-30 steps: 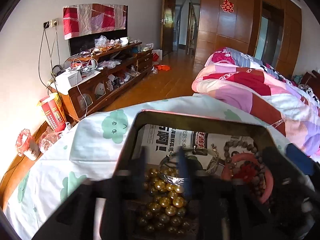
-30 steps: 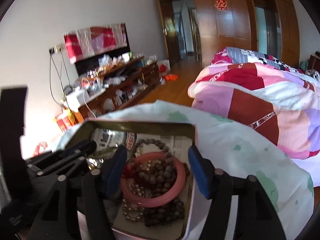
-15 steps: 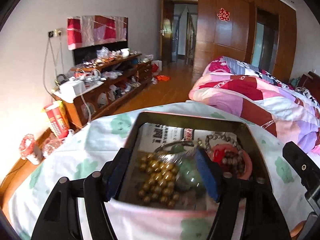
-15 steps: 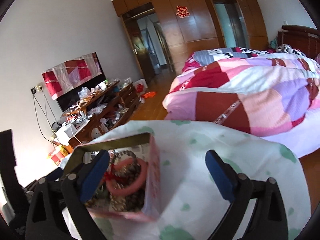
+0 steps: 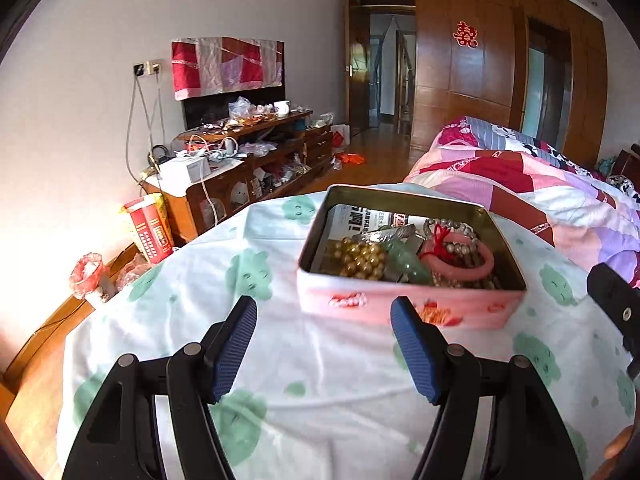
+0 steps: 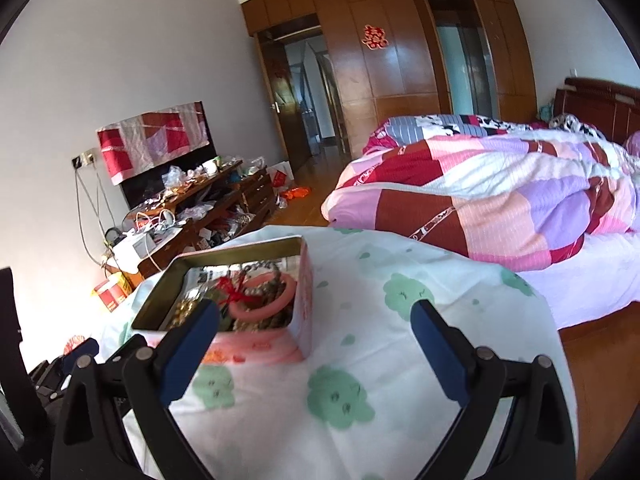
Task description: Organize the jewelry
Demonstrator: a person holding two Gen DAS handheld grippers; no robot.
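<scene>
Jewelry tin (image 5: 408,304) sits ahead of both downward-angled grippers, left gripper (image 5: 324,344) and right gripper (image 6: 316,344) spread empty

Bead strand (image 5: 460,276) perhaps under bangle (image 5: 460,258)

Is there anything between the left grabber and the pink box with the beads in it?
No, only bare cloud-print cloth lies between the left gripper and the pink tin, as the left wrist view shows.
</scene>
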